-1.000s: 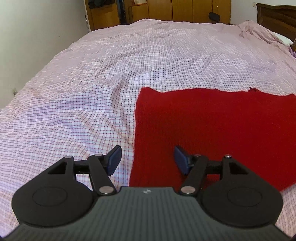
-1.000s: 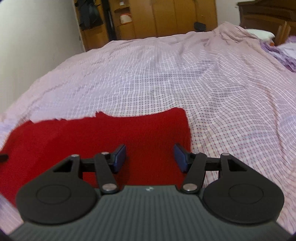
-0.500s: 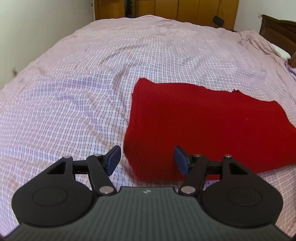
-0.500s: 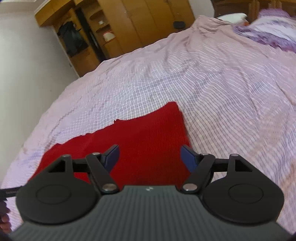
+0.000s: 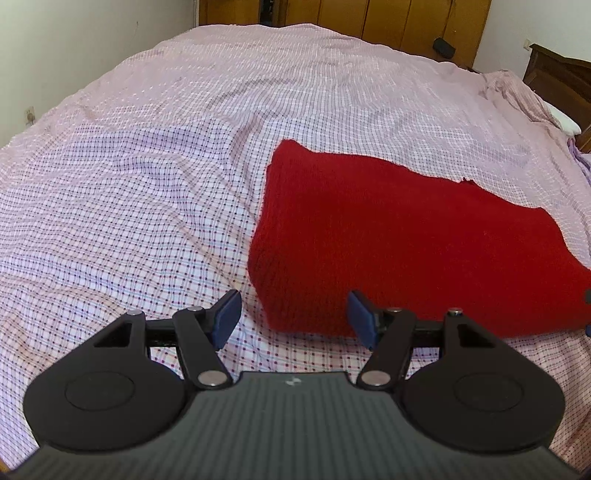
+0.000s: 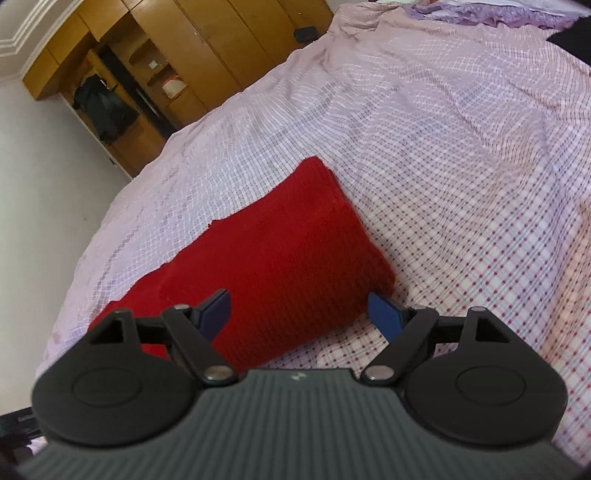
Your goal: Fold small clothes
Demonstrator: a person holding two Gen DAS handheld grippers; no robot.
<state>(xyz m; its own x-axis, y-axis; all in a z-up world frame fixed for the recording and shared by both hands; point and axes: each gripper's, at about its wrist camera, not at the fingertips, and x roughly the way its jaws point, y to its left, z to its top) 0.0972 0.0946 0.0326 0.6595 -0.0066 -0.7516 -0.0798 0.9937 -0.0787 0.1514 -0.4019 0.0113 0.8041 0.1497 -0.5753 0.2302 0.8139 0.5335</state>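
A red knitted garment (image 5: 399,236) lies folded flat on the checked bedspread (image 5: 147,192). My left gripper (image 5: 293,317) hovers open just in front of the garment's near left corner, with nothing pinched between its blue pads. In the right wrist view the same red garment (image 6: 280,266) runs from the lower left up to a far corner. My right gripper (image 6: 304,319) is rolled to one side above the garment's near right corner. Its jaws are opening, and the pads stand apart from the cloth.
Wooden wardrobes (image 6: 192,55) line the far wall. A dark wooden headboard (image 5: 561,85) and a white pillow (image 5: 563,120) sit at the far right. Purple bedding (image 6: 491,13) is bunched at the top right. A white wall (image 5: 74,48) borders the bed's left side.
Both grippers have drawn back off the red garment toward its near edge. The right gripper rolled sideways and its jaws widened. The left jaws kept the same width.
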